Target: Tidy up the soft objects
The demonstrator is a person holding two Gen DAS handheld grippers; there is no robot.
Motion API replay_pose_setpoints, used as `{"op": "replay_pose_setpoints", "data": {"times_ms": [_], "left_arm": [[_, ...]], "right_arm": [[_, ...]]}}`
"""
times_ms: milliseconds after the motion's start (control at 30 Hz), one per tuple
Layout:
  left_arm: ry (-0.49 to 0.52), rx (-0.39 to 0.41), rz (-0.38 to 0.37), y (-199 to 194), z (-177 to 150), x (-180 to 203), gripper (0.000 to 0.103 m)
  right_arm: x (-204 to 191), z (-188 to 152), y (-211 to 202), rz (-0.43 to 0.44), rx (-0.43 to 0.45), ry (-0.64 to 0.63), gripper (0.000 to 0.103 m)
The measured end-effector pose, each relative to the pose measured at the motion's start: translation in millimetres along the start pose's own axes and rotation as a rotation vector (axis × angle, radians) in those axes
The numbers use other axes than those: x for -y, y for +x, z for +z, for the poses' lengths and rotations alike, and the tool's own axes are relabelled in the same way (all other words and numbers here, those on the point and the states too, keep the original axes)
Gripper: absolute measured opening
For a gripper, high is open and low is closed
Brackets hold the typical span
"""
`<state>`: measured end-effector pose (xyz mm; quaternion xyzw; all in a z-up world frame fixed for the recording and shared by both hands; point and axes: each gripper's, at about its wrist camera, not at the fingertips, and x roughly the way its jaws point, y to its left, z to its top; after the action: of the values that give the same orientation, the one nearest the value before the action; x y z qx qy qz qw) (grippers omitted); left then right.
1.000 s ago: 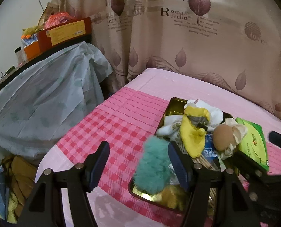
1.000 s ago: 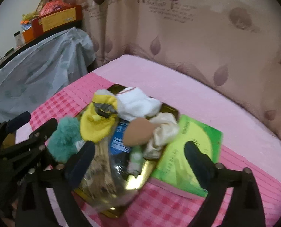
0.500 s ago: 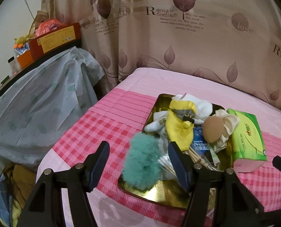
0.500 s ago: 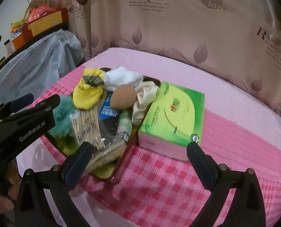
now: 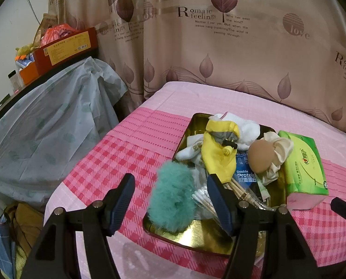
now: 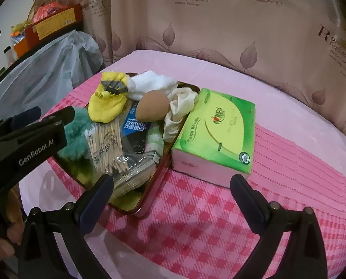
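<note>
Hovering: both tongs are hanging above the near edge of the pink checked bed cover (image 6: 196, 220), nothing gripped.
Left tongs (image 5: 170, 200): jaws are standing wide apart, empty; fluffy teal pom-pom (image 5: 173, 195) is sitting right btwn them in the left wrist view, just ahead.
Right tongs (image 6: 170, 195): jaws are spread wide too, empty; pointing at the gap btwn tray and tissue pack.
Tray: shallow gold metal tray (image 5: 203, 239) is lying on the bed, crammed w/ soft items plus a few hard ones.
Soft things in tray: yellow fabric mitten (image 5: 219, 155), white sock (image 5: 245, 127), tan egg-shaped sponge (image 5: 261, 158), cream scrunchie (image 5: 280, 148), all heaped at the far half.
Other stuff: clear bag of wooden toothpicks (image 6: 107, 141) and dark blue protein sachet (image 6: 135, 123) are lying mid-tray.
Tissue pack: green soft pack of tissues (image 6: 214, 134) is resting on the bed, touching the tray's right rim.
Key relation: pom-pom is overhanging the tray's near-left rim, closest to the left tongs, far nearer than the right; roughly round, long axis unclear.
Tissue pack axis: running away from the right tongs, short end facing them.
Likely next (guess): left tongs closing on the pom-pom; low risk, though fluff may slip.
</note>
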<state>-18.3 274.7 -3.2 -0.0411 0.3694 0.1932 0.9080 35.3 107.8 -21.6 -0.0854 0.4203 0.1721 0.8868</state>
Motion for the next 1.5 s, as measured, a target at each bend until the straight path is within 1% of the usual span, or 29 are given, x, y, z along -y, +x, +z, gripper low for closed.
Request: {"op": "replay_pose_setpoints", "data": {"times_ms": [1500], "left_arm": [[0.002,-0.005,0.003,1.1,-1.7,0.6,0.066]], "right_arm": [[-4.4,-4.9,7.1,0.009,-0.024,-0.003,0.099]]}}
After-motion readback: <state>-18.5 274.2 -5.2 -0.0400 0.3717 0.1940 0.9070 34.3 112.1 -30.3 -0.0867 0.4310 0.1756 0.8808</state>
